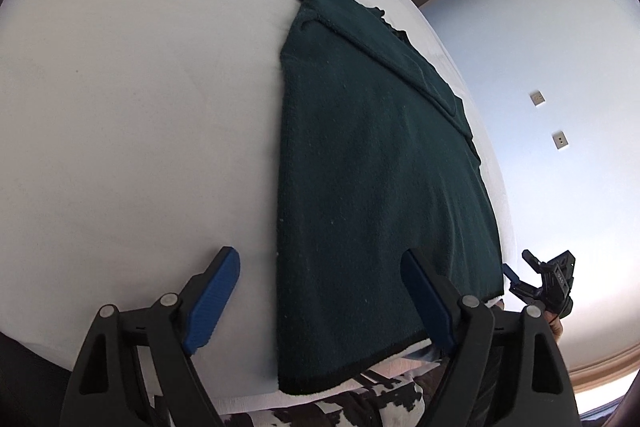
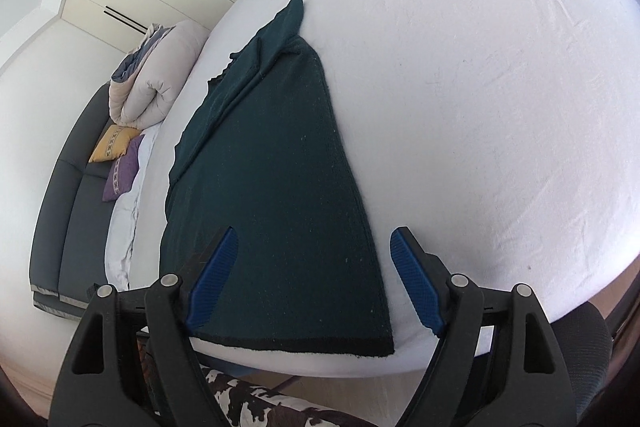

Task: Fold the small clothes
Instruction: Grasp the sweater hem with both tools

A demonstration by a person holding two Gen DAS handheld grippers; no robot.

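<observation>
Left gripper (image 1: 320, 301) spread wide, holding nothing, straddling the near left hem corner. Right gripper (image 2: 314, 277) likewise spread and bare, over the near right corner. One dark green knitted garment (image 1: 372, 163) lies flat on the white bed sheet (image 1: 140, 107), long axis running straight away from both grippers. Both about equally near.

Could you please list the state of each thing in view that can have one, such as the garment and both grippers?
dark green garment: lying flat on the bed, partly folded, hem at the near edge.
left gripper: open, over the hem, holding nothing.
right gripper: open, over the hem, holding nothing.
white bed sheet: spread, lightly creased.
duvet: rolled up.
</observation>
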